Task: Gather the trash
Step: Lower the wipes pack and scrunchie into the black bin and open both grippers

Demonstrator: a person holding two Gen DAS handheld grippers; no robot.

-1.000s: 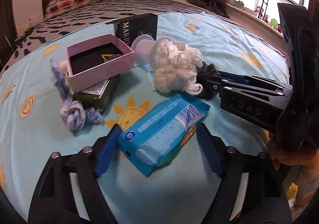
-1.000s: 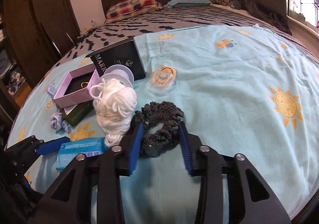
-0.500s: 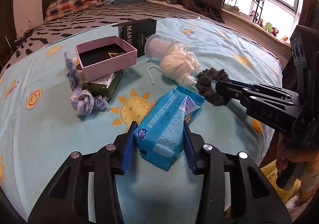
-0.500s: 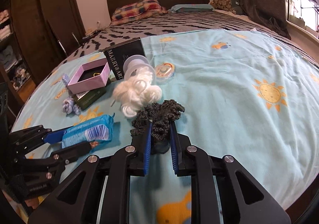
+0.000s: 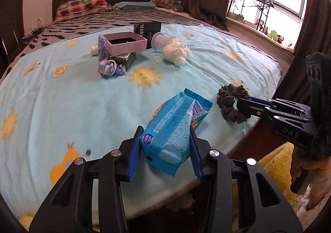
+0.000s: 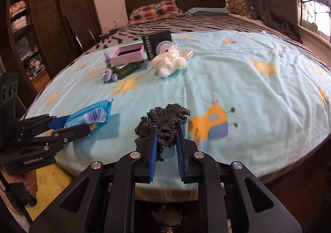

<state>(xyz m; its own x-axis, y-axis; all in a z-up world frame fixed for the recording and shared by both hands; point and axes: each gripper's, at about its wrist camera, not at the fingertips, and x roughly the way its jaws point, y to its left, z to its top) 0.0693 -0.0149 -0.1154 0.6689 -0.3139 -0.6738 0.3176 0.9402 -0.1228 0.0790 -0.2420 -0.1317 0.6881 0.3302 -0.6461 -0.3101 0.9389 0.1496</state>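
My left gripper (image 5: 166, 132) is shut on a blue plastic wipes packet (image 5: 175, 127), held over the near edge of the bed. In the right wrist view that packet (image 6: 89, 116) shows at the left between the left gripper's fingers (image 6: 60, 122). My right gripper (image 6: 166, 131) is shut on a dark grey knitted scrunchie (image 6: 163, 121). The scrunchie (image 5: 232, 101) also shows at the right of the left wrist view, pinched at the right gripper's tips (image 5: 243, 104).
On the light blue sun-print blanket (image 5: 62, 98) farther back lie a pink open box (image 5: 125, 43) on a dark green box, a black book (image 5: 148, 29), a white yarn bundle (image 5: 175, 51) and a blue yarn tangle (image 5: 109, 68). A yellow rug (image 5: 275, 160) lies below the bed edge.
Both grippers closed on their items, the left on the packet and the right on the scrunchie, and pulled back toward the near edge of the bed, away from the boxes and yarn.
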